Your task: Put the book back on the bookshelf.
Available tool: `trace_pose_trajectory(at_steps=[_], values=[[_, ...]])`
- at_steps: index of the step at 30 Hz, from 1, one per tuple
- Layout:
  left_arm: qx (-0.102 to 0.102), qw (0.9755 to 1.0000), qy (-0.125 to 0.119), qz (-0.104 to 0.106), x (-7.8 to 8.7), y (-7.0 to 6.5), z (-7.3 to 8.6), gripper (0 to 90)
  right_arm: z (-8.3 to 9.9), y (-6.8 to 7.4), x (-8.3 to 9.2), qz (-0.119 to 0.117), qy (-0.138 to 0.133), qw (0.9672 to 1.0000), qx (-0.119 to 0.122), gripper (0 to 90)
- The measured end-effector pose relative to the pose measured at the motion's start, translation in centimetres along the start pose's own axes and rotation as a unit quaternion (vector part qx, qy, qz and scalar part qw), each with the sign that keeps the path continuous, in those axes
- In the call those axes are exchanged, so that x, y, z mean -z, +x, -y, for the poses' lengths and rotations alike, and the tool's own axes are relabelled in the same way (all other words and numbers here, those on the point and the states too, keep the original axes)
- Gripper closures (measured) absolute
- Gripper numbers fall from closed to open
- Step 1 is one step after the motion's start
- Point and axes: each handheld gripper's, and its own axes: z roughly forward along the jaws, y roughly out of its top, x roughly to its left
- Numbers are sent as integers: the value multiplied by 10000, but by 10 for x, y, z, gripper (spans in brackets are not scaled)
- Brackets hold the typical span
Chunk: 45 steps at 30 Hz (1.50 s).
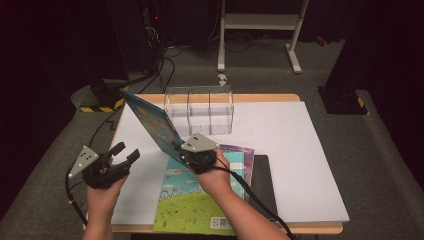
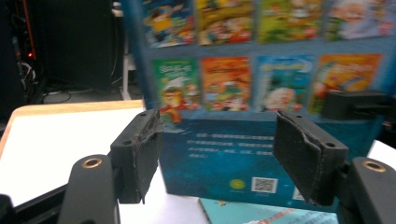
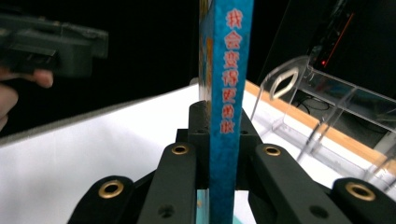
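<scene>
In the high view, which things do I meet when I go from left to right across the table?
Left tongs → blue book held upright → right tongs → clear plastic organizer → bare white table surface.

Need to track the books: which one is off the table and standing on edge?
The blue book, clamped by the right gripper. The green book and purple book lie flat on the table.

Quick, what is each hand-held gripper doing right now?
Left hand-held gripper: open, holding nothing.
Right hand-held gripper: closed on the blue book, held upright.
</scene>
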Motion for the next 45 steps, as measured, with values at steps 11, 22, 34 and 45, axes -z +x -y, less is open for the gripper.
trace_pose_trajectory(at_steps=[11,22,34,45], values=[[-136,9948,-397,933,2,-51,-19,207,3,25,0,-135,-30,9999,12,777],[-6,9956,-524,771,6,-58,-21,147,7,55,-7,-410,-1,9990,196,681],[-50,9986,-266,456,4,-52,-19,174,7,73,-16,-815,135,9965,142,527],[-294,9985,-186,416,1,-65,-20,236,28,60,15,-1031,360,9940,-114,491]])
